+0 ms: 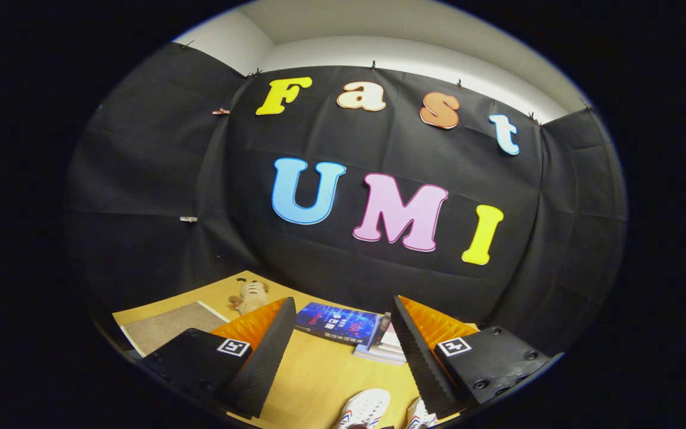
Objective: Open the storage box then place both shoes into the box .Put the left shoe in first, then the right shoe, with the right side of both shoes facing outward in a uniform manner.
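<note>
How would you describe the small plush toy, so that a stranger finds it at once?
Start at the wooden table under the black cloth wall. The plush toy lies at its far edge, beyond the open gripper, next to a grey mat. It is soft and beige, unlike the flat blue book.

From my remote seat I take the stack of books [343, 326] on the pale wooden table [319, 375] as landmark. It lies beyond my gripper [340, 310], whose fingers stand spread with nothing between them. Left of the stack sits a small beige plush toy [250, 296], further left a flat grey mat [167, 326]. Nearer than the stack, two white fabric shoes [364, 409] lie side by side
</note>
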